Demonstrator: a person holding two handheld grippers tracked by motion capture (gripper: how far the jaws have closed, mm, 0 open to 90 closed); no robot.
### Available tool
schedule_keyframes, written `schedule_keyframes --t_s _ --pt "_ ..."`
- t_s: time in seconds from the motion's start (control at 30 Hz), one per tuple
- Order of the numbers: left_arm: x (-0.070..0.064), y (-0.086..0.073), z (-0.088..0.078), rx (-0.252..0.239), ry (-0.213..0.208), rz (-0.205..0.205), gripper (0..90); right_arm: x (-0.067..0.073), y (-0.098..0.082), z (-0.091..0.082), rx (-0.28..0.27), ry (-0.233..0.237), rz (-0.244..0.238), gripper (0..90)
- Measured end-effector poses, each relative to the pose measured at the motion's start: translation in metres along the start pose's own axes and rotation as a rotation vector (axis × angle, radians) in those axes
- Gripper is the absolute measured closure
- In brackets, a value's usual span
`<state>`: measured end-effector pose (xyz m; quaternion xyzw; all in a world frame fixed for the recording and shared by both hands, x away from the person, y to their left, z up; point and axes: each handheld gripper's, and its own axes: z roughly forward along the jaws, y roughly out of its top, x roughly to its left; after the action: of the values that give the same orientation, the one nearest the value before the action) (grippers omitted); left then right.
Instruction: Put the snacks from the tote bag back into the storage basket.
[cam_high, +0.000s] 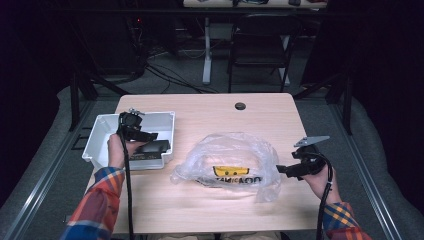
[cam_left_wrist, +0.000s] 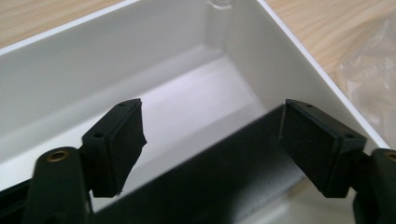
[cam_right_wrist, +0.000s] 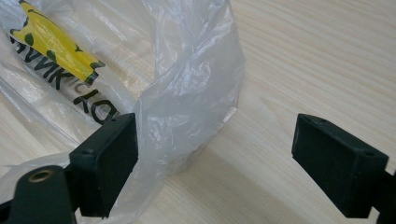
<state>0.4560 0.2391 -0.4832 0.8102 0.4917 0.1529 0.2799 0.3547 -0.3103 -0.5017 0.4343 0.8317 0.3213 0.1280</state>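
The left hand-held gripper (cam_high: 134, 131) is reaching into the white bin (cam_high: 100, 131) at centre left, probably for the dark flat object (cam_high: 155, 147). Its jaws are spreading around that object (cam_left_wrist: 219, 182). The right hand-held gripper (cam_right_wrist: 215, 163) is gaping beside the plastic bag (cam_right_wrist: 187, 93), likely to pinch it.

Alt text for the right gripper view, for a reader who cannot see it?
The right gripper is open, its two black fingers spread above a light wooden table. A crumpled clear plastic bag with a yellow label lies against the left finger.
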Motion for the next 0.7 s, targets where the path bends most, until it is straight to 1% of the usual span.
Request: schedule_keyframes --t_s 0.03,0.07,0.1,0.13,0.17,0.2,0.23,0.27,0.3,0.37,0.4,0.43,0.5,0.53,0.57,0.6,0.67,0.7 --pt "-0.004 -0.003 -0.009 0.001 0.013 0.008 19.0 0.0 0.0 -0.001 -0.001 -0.002 -0.001 14.2" --pt "-0.004 -0.003 -0.009 0.001 0.013 0.008 18.3 0.0 0.0 -0.001 -0.001 -0.002 -0.001 14.2" --pt "-0.006 -0.004 -0.014 0.005 0.009 0.017 18.3 0.0 0.0 0.0 -0.002 -0.002 0.0 14.2" --pt "-0.011 -0.008 -0.022 0.001 0.02 0.031 17.6 0.0 0.0 0.0 0.0 -0.001 0.001 14.2" --pt "-0.011 -0.008 -0.022 0.001 0.02 0.031 17.2 0.0 0.0 0.0 0.001 -0.001 0.001 14.2" --pt "-0.016 -0.012 -0.03 0.007 0.008 0.05 16.6 0.0 0.0 0.0 0.002 -0.001 0.0 14.2" --pt "-0.016 -0.012 -0.03 0.007 0.008 0.05 16.5 0.0 0.0 0.0 0.002 -0.001 0.0 14.2" --pt "-0.022 -0.017 -0.037 0.004 0.016 0.066 16.4 0.0 0.0 0.0 0.002 -0.002 -0.002 14.2" --pt "-0.022 -0.017 -0.037 0.004 0.016 0.066 16.2 0.0 0.0 0.0 0.002 -0.002 -0.002 14.2" --pt "-0.028 -0.022 -0.044 0.007 0.02 0.083 16.2 0.0 0.0 -0.001 0.001 -0.003 -0.001 14.2" --pt "-0.033 -0.028 -0.05 0.012 0.026 0.094 16.0 0.0 0.0 -0.001 0.002 -0.003 -0.001 14.2" --pt "-0.033 -0.028 -0.05 0.012 0.026 0.094 15.9 0.0 0.0 -0.001 0.002 -0.003 0.0 14.2" --pt "-0.038 -0.035 -0.056 0.011 0.023 0.105 15.8 0.0 0.0 -0.001 0.003 -0.001 -0.001 14.2" --pt "-0.043 -0.042 -0.062 0.011 0.019 0.115 15.8 0.0 0.0 -0.001 0.003 -0.001 0.0 14.2" --pt "-0.043 -0.042 -0.062 0.011 0.019 0.115 15.7 0.0 0.0 -0.001 0.003 -0.001 0.0 14.2" --pt "-0.048 -0.048 -0.067 0.006 0.009 0.122 15.7 0.0 0.0 -0.001 0.002 -0.005 0.0 14.2" --pt "-0.053 -0.054 -0.072 0.002 0.004 0.134 15.7 0.001 0.0 -0.001 0.002 -0.004 -0.001 14.2" --pt "-0.053 -0.054 -0.072 0.002 0.004 0.134 15.7 0.001 0.0 -0.001 0.002 -0.004 -0.001 14.2"
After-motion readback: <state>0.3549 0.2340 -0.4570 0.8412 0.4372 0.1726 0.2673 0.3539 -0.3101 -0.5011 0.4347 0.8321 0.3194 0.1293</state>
